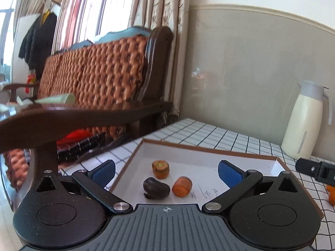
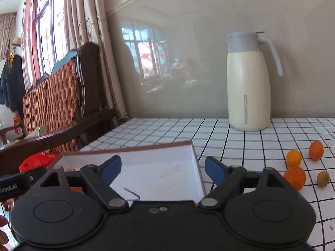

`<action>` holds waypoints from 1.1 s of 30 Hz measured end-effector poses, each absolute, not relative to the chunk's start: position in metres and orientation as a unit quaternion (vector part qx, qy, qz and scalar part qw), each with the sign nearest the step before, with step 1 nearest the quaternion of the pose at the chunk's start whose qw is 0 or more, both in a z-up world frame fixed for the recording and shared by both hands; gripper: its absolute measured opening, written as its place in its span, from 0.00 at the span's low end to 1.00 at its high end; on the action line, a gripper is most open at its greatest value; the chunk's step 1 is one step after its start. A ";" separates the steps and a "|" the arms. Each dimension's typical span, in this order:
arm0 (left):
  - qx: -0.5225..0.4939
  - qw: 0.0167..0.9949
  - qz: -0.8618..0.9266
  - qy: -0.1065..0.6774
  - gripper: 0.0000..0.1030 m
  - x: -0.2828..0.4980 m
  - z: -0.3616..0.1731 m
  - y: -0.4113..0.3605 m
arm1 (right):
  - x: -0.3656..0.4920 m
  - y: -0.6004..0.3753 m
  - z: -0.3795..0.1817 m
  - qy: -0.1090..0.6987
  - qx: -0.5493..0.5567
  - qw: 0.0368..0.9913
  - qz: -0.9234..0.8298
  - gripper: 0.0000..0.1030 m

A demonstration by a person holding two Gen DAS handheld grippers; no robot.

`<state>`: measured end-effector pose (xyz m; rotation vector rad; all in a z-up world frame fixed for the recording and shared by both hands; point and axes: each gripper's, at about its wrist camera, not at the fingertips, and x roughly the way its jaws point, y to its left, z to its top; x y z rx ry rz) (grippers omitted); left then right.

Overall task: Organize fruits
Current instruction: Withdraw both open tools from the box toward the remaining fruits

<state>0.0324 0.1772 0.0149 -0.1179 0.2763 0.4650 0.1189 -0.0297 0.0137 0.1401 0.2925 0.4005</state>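
Three small pieces are seen in the low middle of the left wrist view: a dark fruit (image 1: 156, 188), an orange chunk (image 1: 182, 186) beside it, and a brownish chunk (image 1: 160, 169) just behind them. All three are lying on the white floor of a shallow box (image 1: 209, 149) with a brown rim. The left gripper (image 1: 166, 172) is held wide apart over them, and nothing is gripped between its blue pads (image 1: 229, 175).

In the right wrist view, the right gripper (image 2: 162, 168) is also spread wide and nothing is held. It is placed over the box's near right corner (image 2: 196, 167). At the right edge of that view, three oranges (image 2: 293, 158) are seen close together on the checked tablecloth (image 2: 240, 146), with one small brown fruit (image 2: 323, 178) just beside them. A cream jug (image 2: 249, 92) with a grey top is stood against the wall in the upper right. A wooden sofa (image 2: 52, 104) is seen at the left.
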 end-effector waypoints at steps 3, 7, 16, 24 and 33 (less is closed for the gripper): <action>-0.038 0.963 0.236 0.121 1.00 0.030 0.020 0.171 | 0.112 -0.042 0.020 0.113 0.091 0.970 0.193 0.94; -0.049 0.963 0.229 0.131 1.00 0.031 0.019 0.172 | 0.113 -0.050 0.020 0.111 0.096 0.970 0.192 0.94; -0.039 0.964 0.228 0.132 1.00 0.029 0.019 0.164 | 0.111 -0.053 0.018 0.119 0.096 0.968 0.200 0.94; -0.008 0.969 0.209 0.131 1.00 0.030 0.020 0.143 | 0.100 -0.056 0.018 0.116 0.074 0.966 0.219 0.94; -0.001 0.974 0.171 0.149 1.00 0.036 0.017 0.123 | 0.094 -0.070 0.015 0.116 0.081 0.966 0.216 0.94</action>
